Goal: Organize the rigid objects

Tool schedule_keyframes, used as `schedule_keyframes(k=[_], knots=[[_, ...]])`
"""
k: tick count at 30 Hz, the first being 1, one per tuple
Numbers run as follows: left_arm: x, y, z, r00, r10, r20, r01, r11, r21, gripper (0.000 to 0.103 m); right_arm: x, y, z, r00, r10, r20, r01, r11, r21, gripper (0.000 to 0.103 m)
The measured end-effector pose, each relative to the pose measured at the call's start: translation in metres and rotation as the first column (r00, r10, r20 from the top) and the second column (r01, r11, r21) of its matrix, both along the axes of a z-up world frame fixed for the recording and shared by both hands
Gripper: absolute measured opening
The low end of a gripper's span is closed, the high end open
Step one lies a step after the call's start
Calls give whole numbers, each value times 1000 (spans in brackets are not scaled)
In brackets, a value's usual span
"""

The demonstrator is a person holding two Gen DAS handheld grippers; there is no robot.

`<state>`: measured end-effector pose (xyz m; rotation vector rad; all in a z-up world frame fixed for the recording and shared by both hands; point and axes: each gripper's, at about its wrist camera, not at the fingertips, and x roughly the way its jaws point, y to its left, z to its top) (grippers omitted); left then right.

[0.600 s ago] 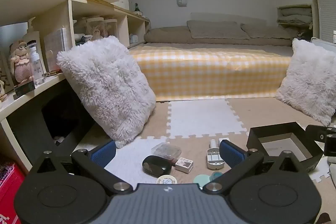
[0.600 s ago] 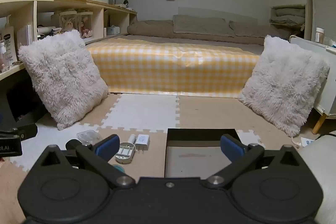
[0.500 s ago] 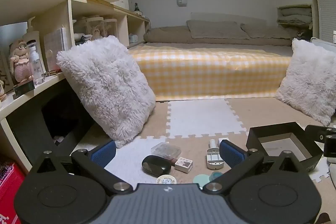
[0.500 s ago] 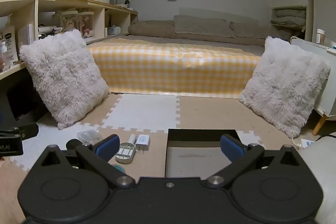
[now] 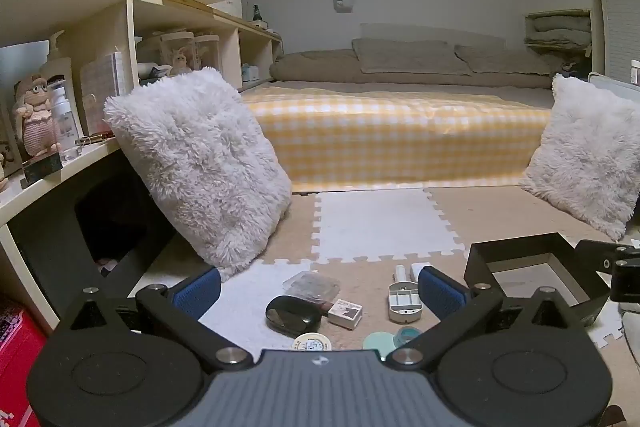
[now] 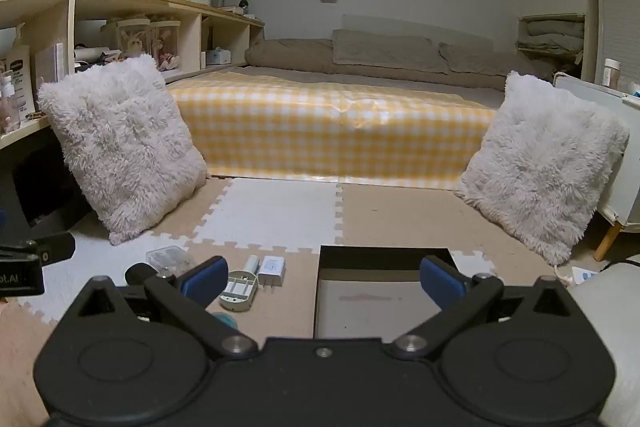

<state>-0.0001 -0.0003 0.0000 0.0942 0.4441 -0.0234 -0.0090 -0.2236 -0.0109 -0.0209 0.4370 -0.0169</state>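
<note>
Small rigid items lie on the foam floor mat: a black oval case [image 5: 293,314], a clear plastic case [image 5: 311,283], a small printed box [image 5: 345,313], a grey tray-like part [image 5: 404,302], a round tin [image 5: 311,342] and a teal lid [image 5: 379,340]. A white charger plug [image 6: 273,268] lies beside the grey part [image 6: 239,291]. An open black box [image 6: 382,297] stands to the right; it also shows in the left wrist view [image 5: 532,275]. My left gripper [image 5: 318,291] is open and empty above the items. My right gripper [image 6: 322,277] is open and empty over the box's near edge.
A fluffy white pillow [image 5: 196,163] leans on the shelf unit [image 5: 60,163] at left. Another pillow [image 6: 540,159] stands at right beside a white cabinet [image 6: 616,147]. A bed with a yellow checked cover [image 6: 332,135] runs across the back.
</note>
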Motion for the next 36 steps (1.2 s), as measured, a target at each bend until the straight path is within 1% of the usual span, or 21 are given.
schedule_keyframes(k=[36], knots=[[0, 0, 0, 1000, -1, -3, 1, 1000, -4, 103, -2, -1, -4, 1000, -1, -9, 1, 1000, -4, 103]])
